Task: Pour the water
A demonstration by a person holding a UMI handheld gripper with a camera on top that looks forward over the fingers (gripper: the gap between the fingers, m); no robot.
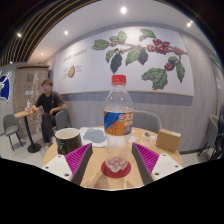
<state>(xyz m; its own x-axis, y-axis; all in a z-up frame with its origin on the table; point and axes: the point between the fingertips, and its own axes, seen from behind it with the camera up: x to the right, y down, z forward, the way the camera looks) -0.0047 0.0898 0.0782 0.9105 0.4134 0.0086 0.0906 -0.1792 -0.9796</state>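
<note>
Gripper (117, 160): two fingers reach forward over the table, their magenta pads (78, 157) facing inward; the fingers stand apart, one at either side of the bottle's base
Water bottle (118, 115): clear plastic, upright on the table, red cap on top, orange and blue label round its middle; it stands between the fingers, and whether the pads touch it cannot be told
Bottle base (117, 167): reddish, seen low between the two pads
Dark cup (68, 140): stands on the table to the left of the bottle, just beyond the left finger, apart from the bottle
Wooden box (168, 140): rests on the table to the right of the bottle, beyond the right finger
Table (97, 172): light wooden surface bearing bottle, cup and box
Wall mural (140, 55): green leaves and red berries painted on a pale wall behind the table
Person (46, 104): seated in dark clothing at a small table well beyond the cup, at the left of the room
Ceiling lights (123, 10): small bright spots overhead
</note>
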